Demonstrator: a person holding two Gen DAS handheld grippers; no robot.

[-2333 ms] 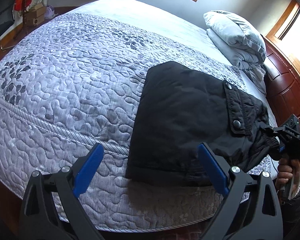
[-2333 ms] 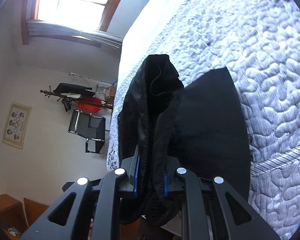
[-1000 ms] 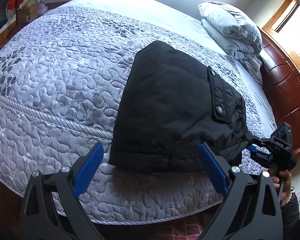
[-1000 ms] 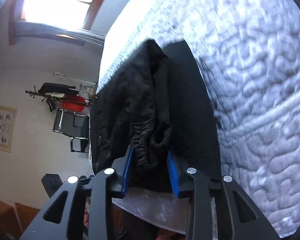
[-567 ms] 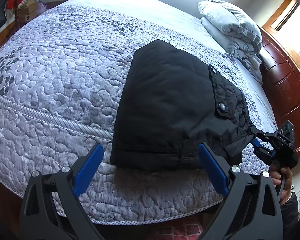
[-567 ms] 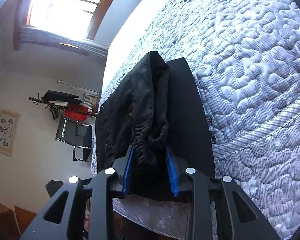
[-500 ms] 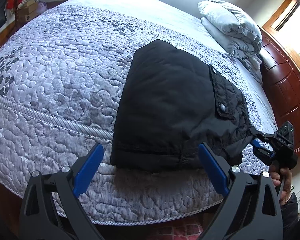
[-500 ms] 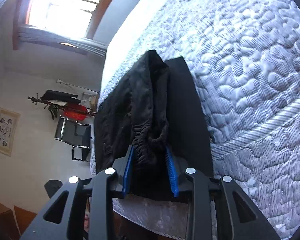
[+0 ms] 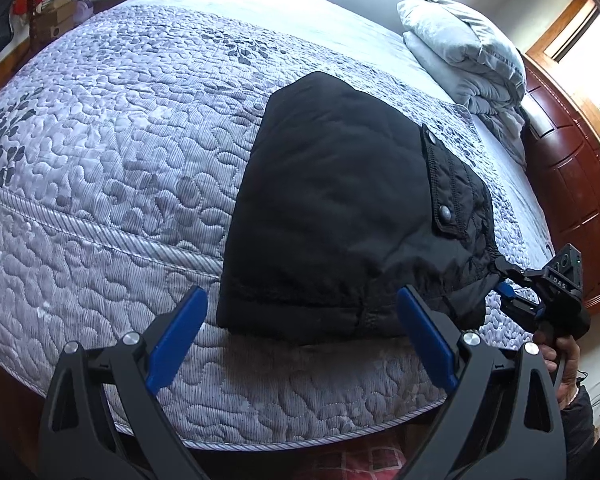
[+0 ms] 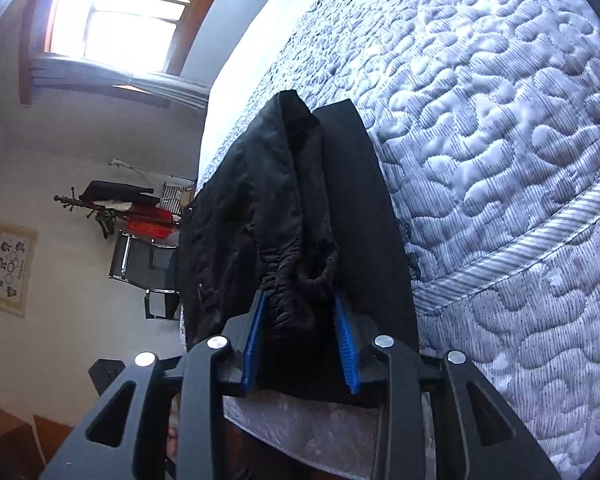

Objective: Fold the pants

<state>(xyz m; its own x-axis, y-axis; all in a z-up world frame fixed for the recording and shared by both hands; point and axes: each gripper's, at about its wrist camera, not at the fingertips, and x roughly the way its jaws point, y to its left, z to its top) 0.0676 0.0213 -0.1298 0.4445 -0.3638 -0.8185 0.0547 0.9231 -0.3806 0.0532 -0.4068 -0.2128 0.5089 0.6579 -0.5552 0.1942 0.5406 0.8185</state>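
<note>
Across the bed [image 9: 112, 152], a grey quilt [image 10: 500, 128] with a pebble stitch and dark leaf prints covers the mattress, and a folded grey duvet [image 9: 464, 52] sits near the wooden headboard [image 9: 576, 200]. On the quilt's near part lie the black pants [image 9: 332, 216], folded into a thick block. Its long axis runs from the bed's near edge, where a stitched hem lies, away up the quilt. A flap pocket with two metal snaps [image 9: 444, 212] lies on its right side, and the gathered waistband trails off the right corner.

Over the near edge hangs the left gripper [image 9: 300, 336], its blue pads wide apart with nothing between them, the hem just beyond them. At the bed's right side a hand [image 9: 562, 360] holds the right gripper [image 10: 300, 344], rolled onto its side. Its jaws are clamped on the bunched waistband and have just eased open slightly, with cloth filling the gap between the pads. White letters on that gripper's body seem to read "DAS". A framed print [image 10: 10, 268] on the far wall is too small to read.
</note>
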